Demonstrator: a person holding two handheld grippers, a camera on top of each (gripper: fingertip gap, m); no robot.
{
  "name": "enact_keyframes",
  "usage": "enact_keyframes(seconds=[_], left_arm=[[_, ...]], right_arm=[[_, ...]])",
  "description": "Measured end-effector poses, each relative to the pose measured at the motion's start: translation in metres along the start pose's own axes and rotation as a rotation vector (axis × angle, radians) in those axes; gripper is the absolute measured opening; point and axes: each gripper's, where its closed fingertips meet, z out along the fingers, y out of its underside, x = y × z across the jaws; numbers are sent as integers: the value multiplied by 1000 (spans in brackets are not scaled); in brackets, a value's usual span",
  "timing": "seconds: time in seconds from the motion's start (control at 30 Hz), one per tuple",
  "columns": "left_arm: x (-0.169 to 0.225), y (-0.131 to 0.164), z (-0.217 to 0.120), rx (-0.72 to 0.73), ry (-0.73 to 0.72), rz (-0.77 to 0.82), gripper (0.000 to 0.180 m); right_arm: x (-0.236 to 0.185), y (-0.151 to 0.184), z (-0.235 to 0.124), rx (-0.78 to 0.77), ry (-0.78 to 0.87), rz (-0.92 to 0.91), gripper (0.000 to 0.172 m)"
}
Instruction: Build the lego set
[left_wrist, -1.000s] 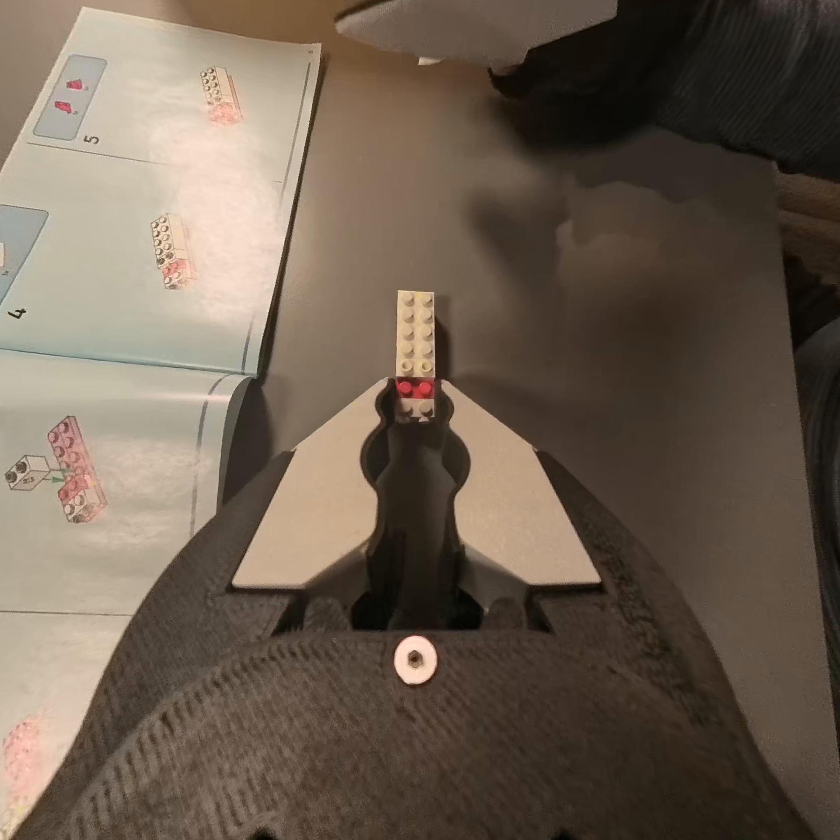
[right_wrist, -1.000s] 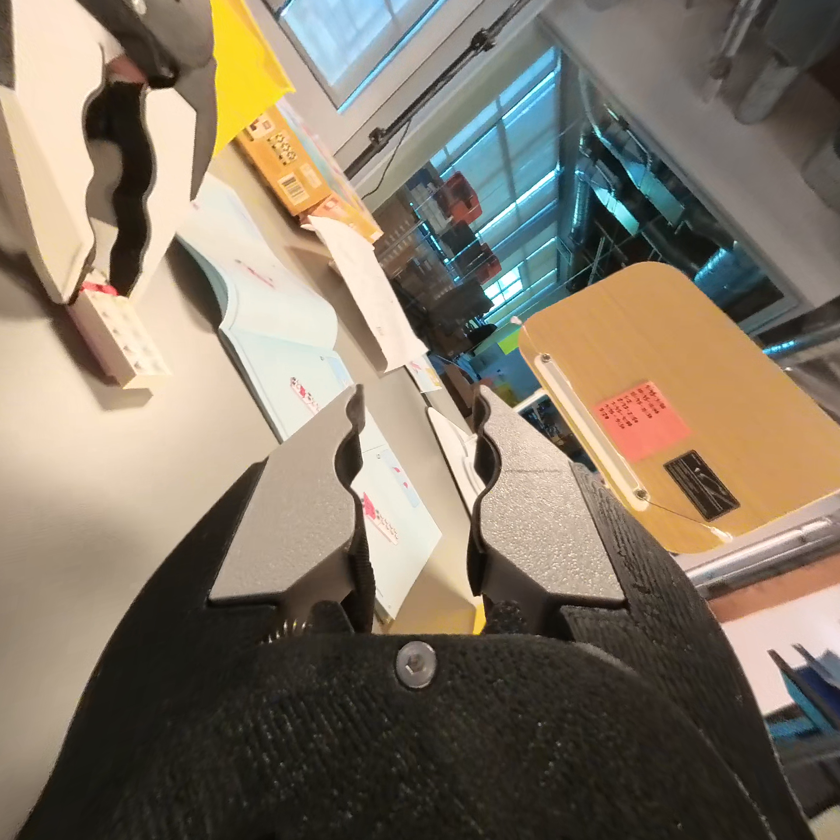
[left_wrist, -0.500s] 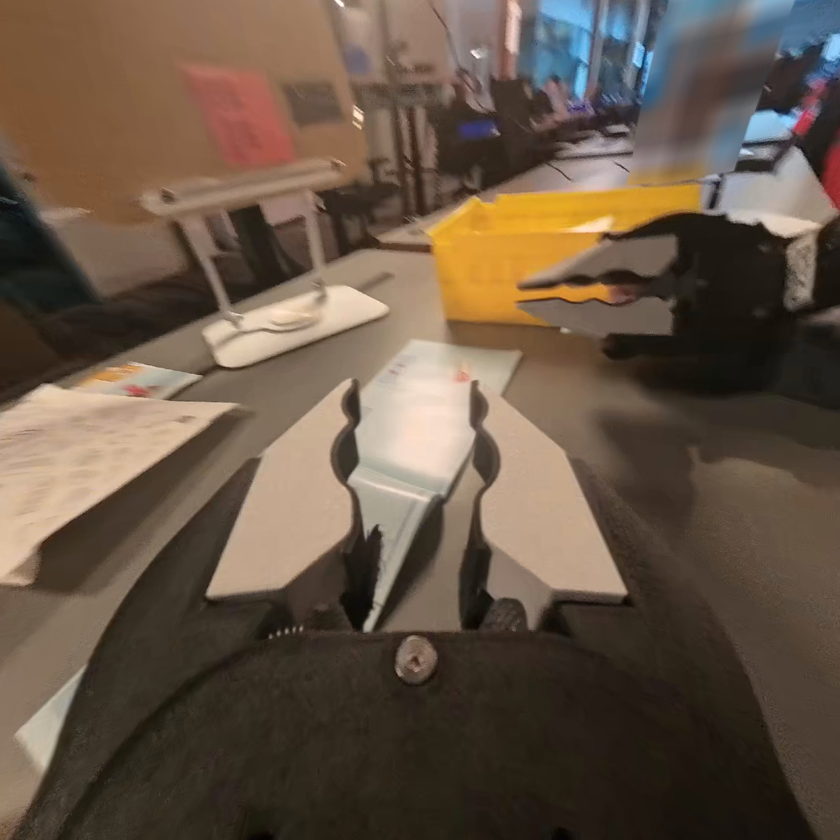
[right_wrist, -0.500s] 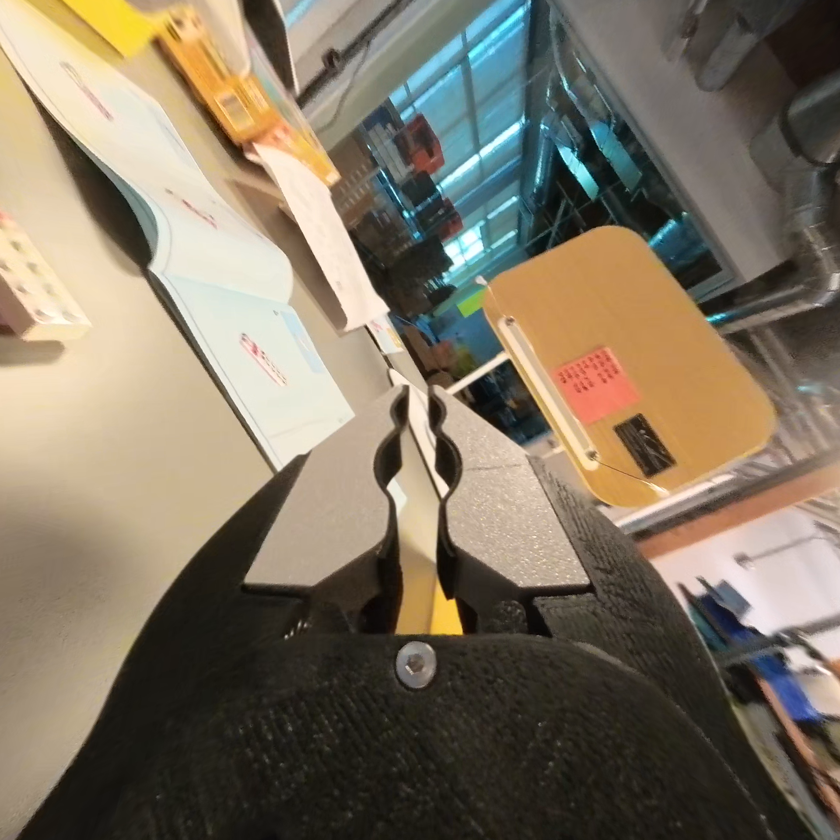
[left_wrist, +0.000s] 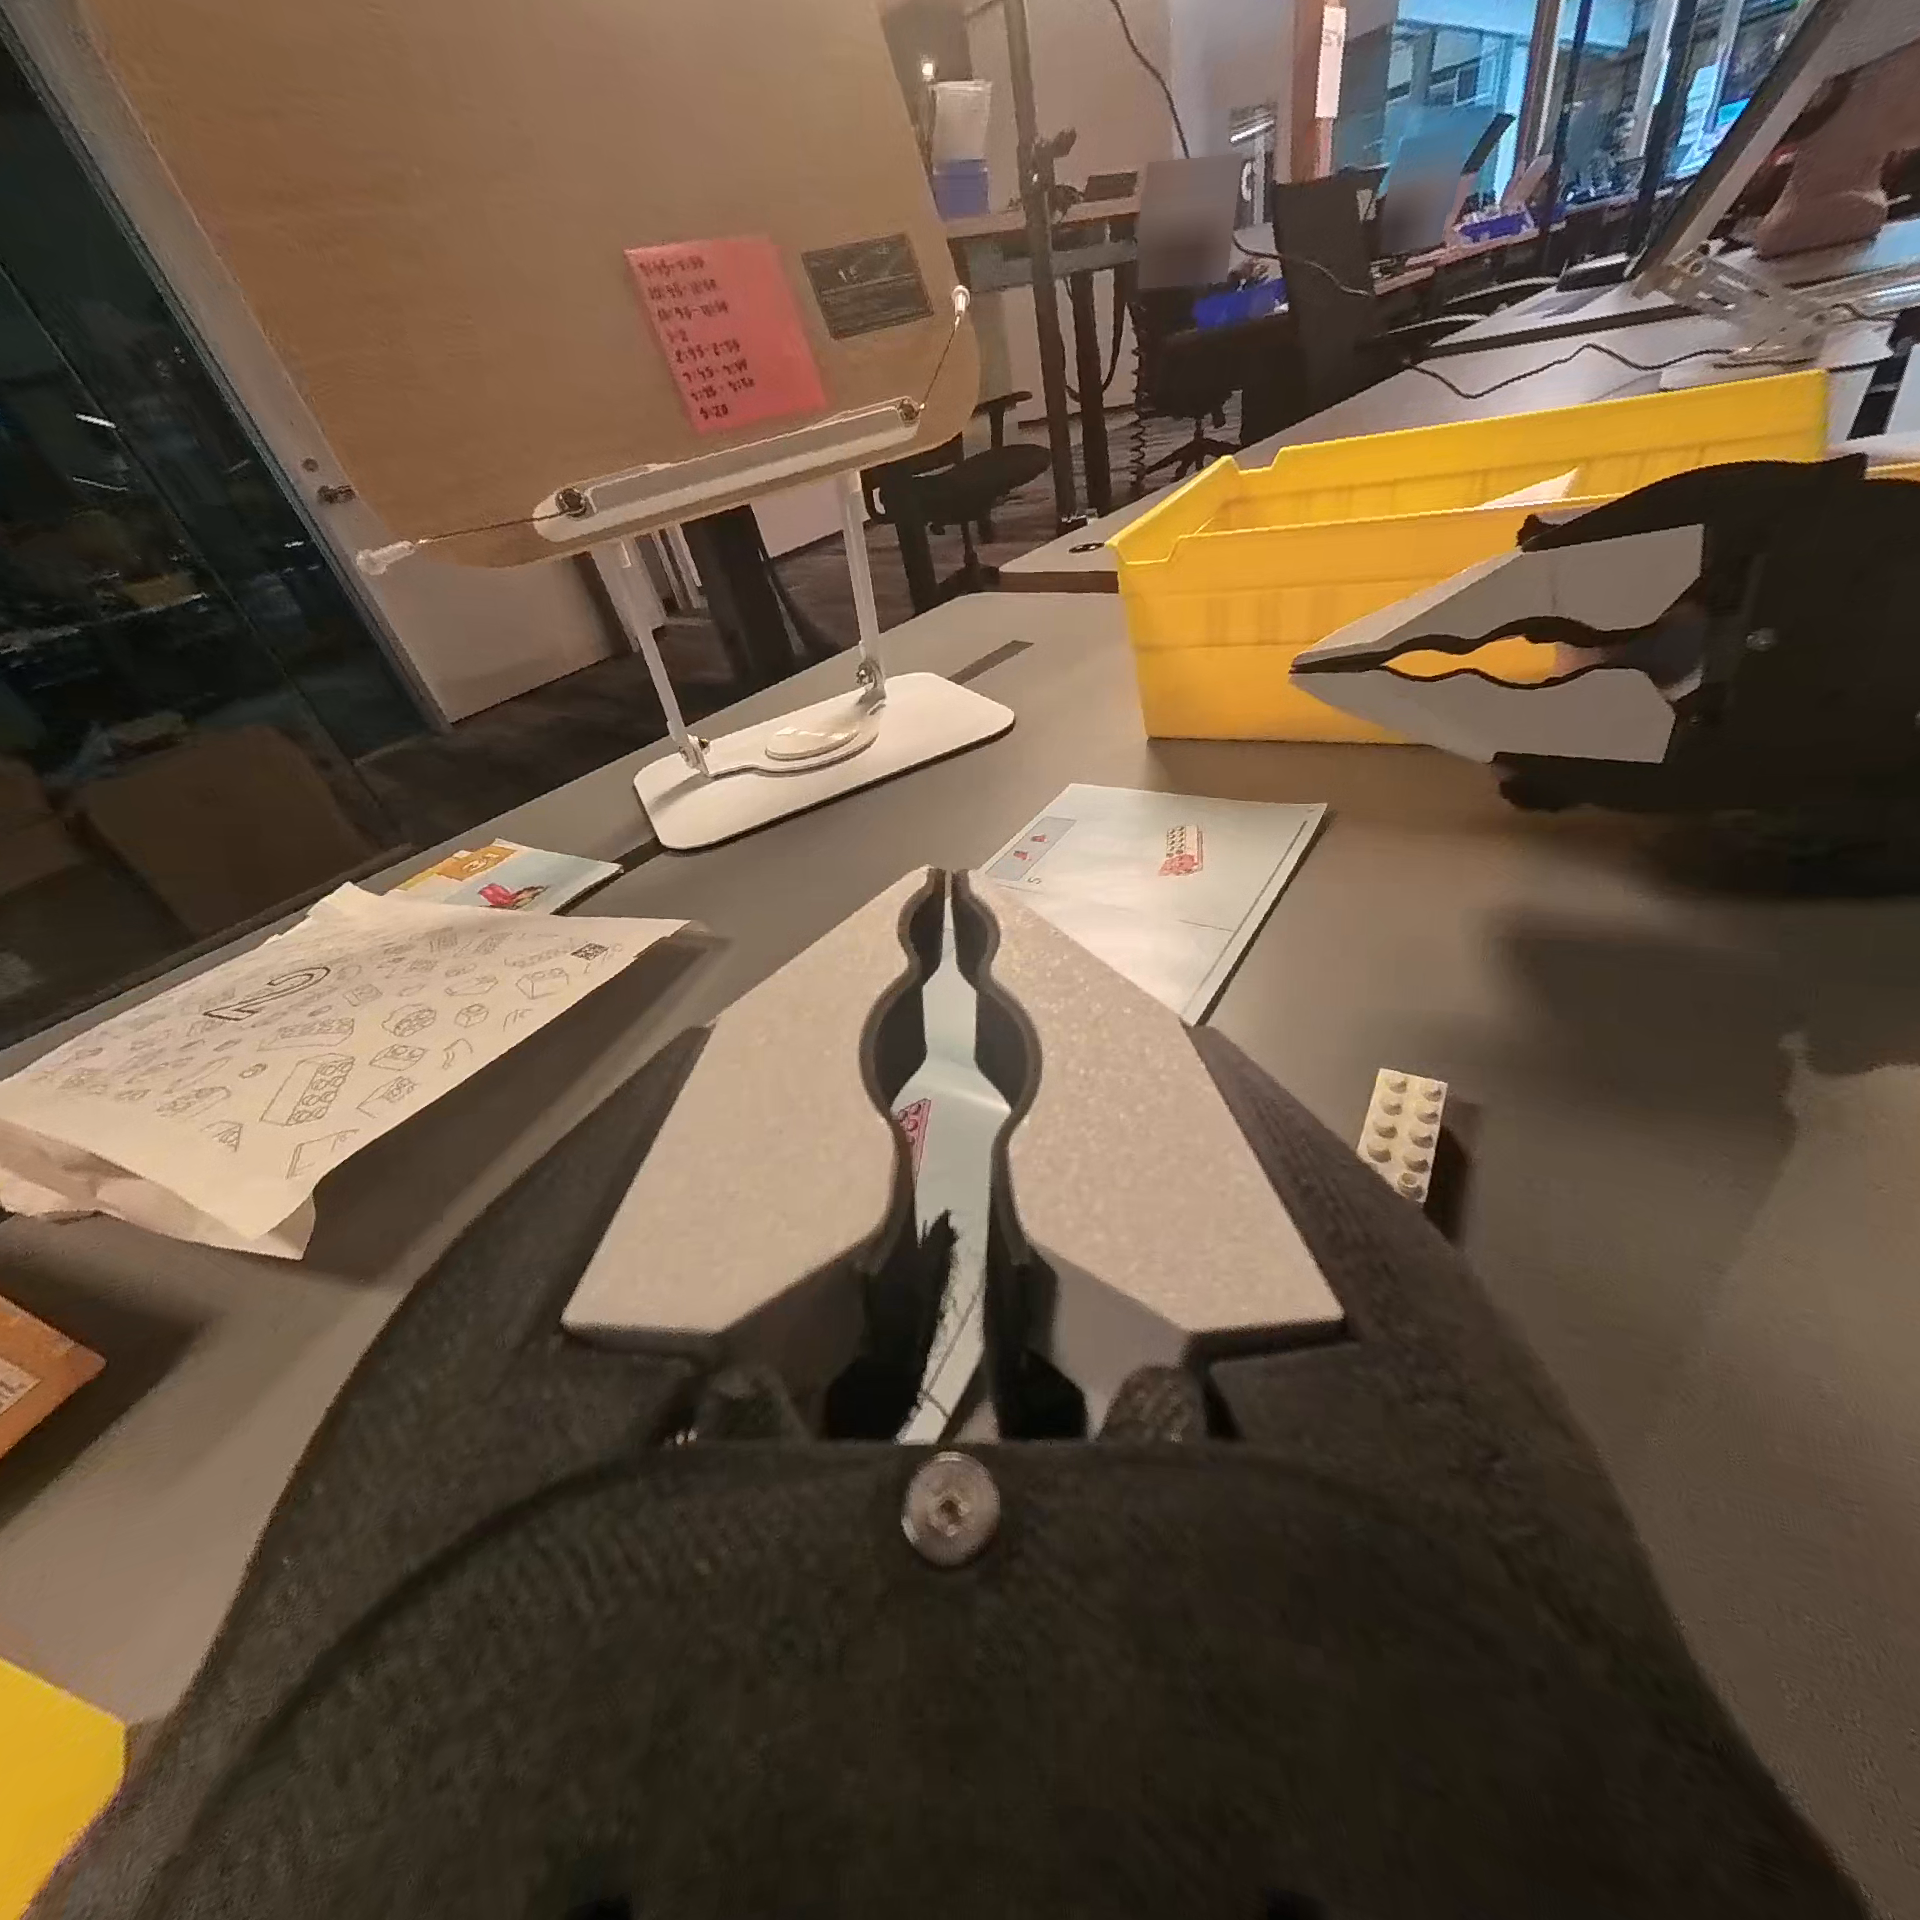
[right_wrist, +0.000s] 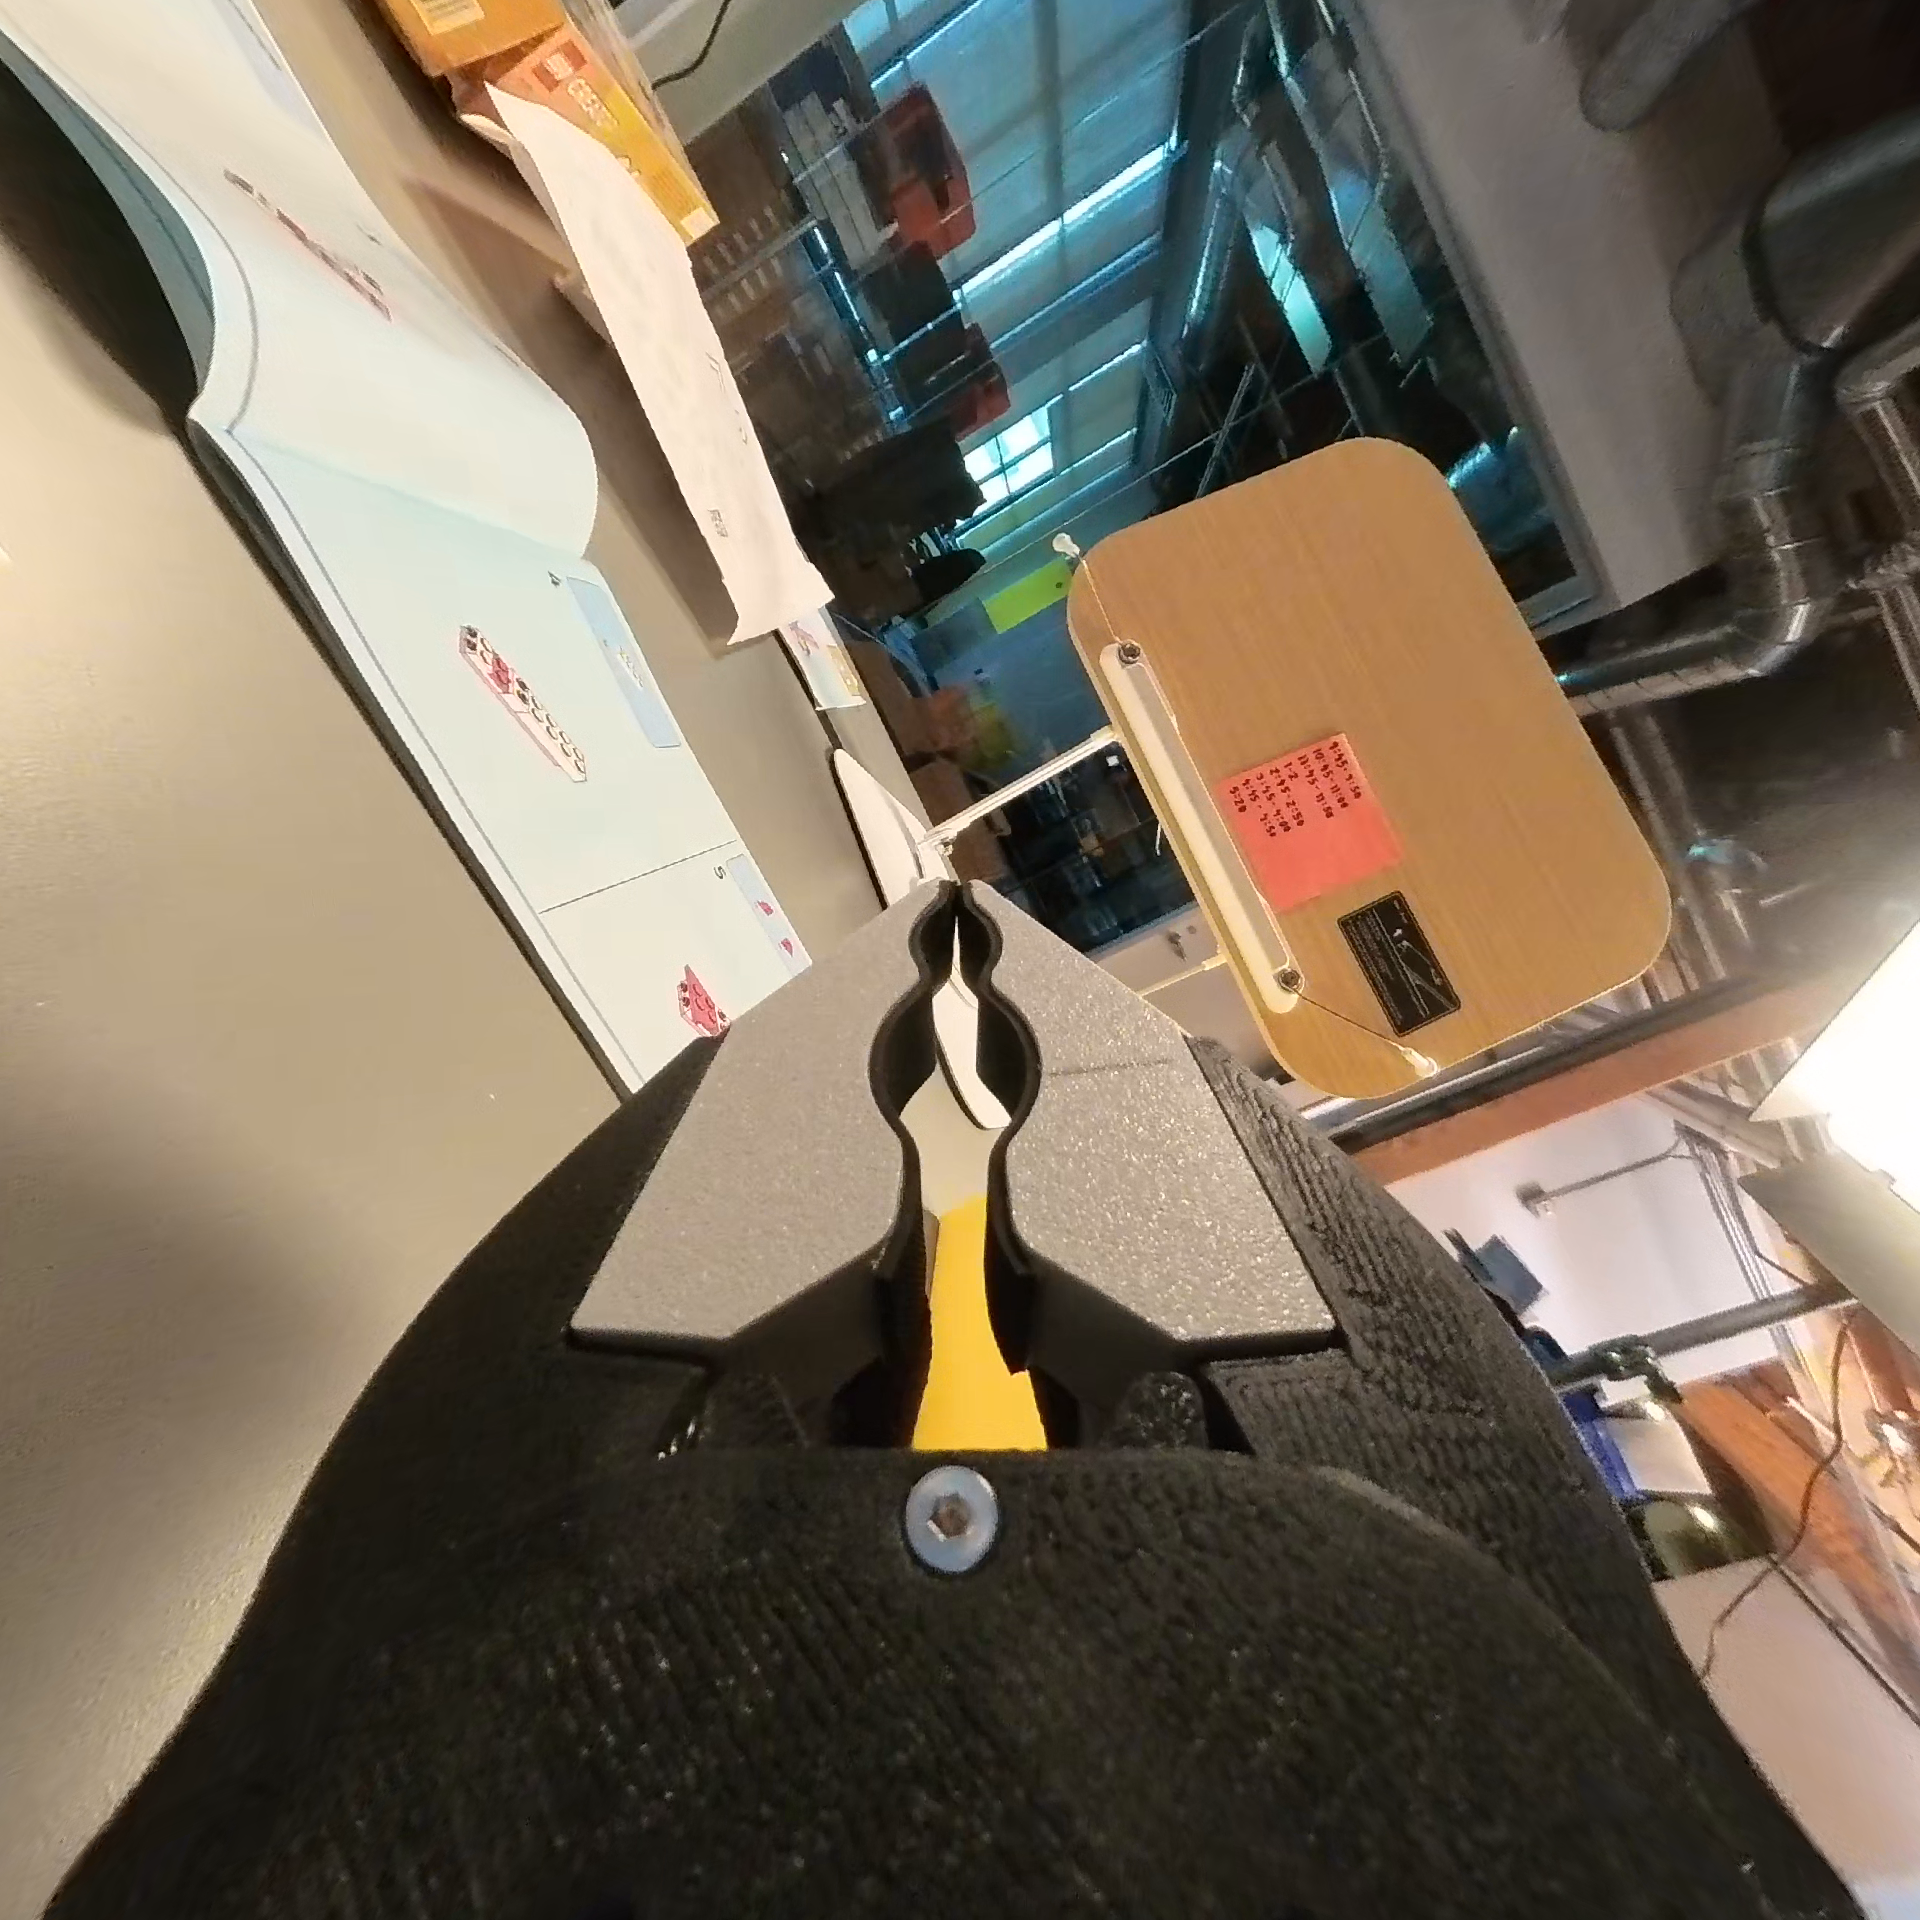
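1. Since a second ago, the left hand-held gripper (left_wrist: 950, 876) has let go of the cream-and-red brick stack it was pinching and lifted to look across the bench (left_wrist: 1558, 1299); its fingers are now pressed together at the tips with nothing between them.
2. Over that same second the right hand-held gripper (right_wrist: 954, 886) went from spread to pressed together, its tips meeting on air.
3. Seen from the left wrist view, the right hand-held gripper (left_wrist: 1311, 665) lies on its side at the far right, pointing left, in front of a yellow bin (left_wrist: 1226, 644).
4. A cream studded brick (left_wrist: 1405, 1130) lies flat on the bench just right of the left hand-held gripper, touching neither tool.
5. An open instruction booklet (left_wrist: 1174, 894) with pale blue pages lies under and ahead of the left fingers; from the right wrist view the same booklet (right_wrist: 436, 582) runs along the left side.
6. To the left lies a white paper bag printed with brick outlines (left_wrist: 291, 1049), with a small leaflet (left_wrist: 499, 883) behind it.
7. Beyond the booklet stands a white stand (left_wrist: 821, 748) carrying a wooden board (left_wrist: 499, 239), which bears a pink note (left_wrist: 722, 327) and a dark plate.
8. The bench is dark grey and matte; behind it the room holds more desks, black chairs (left_wrist: 1320, 270) and large windows (left_wrist: 1455, 73), with silver ducts (right_wrist: 1787, 499) showing in the right wrist view.
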Motion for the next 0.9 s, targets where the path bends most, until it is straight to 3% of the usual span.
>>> enact_keyframes(seconds=[0.6,0.9], left_arm=[[0,4,1,-18,6,-11,0],[-7,-8,-4,43,-41,15,0]], right_arm=[[-1,0,1,2,-7,14,0],[-1,0,0,2,-4,17,0]])
